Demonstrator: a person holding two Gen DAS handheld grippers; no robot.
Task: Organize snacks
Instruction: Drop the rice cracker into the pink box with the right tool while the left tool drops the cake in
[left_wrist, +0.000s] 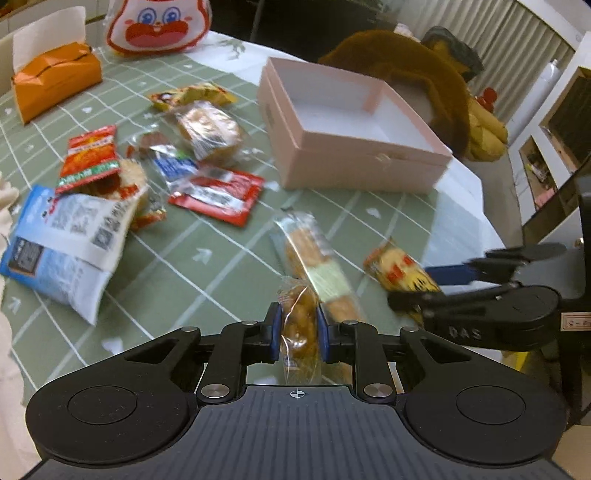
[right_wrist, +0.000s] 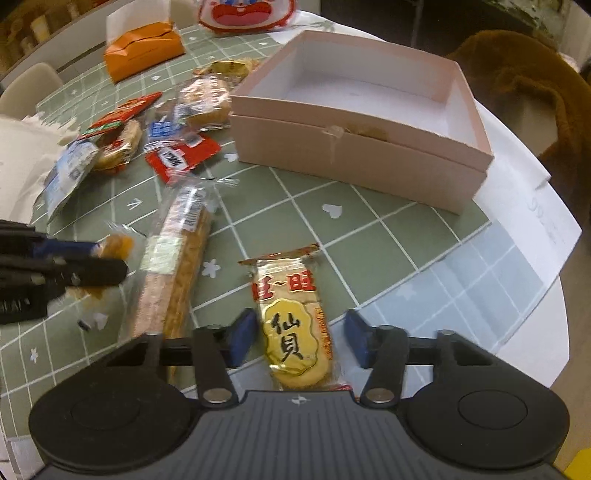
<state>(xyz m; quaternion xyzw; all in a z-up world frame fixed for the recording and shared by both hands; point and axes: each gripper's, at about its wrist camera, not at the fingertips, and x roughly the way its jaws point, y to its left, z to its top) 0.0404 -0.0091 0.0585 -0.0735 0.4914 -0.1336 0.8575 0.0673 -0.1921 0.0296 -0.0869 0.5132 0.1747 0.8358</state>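
Zero snacks boxed yet. Your left hand-held gripper (left_wrist: 298, 328) clamped on small pastry packet (left_wrist: 298, 332); right hand-held gripper (right_wrist: 299, 341) spread, straddling rice cracker pack (right_wrist: 295, 328). Pink box (right_wrist: 354, 147) ahead, bare inside; snack pile (left_wrist: 155, 166) beyond-left on tabletop (right_wrist: 369, 236) awaits you.

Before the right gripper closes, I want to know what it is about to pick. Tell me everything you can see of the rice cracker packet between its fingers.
The rice cracker packet is a clear plastic wrapper with red crimped ends, a red band of characters and a yellow patch with black characters. A pale round cracker shows through. It lies flat on the green checked tablecloth, lengthwise between the open fingers of the right gripper, neither pad touching it.
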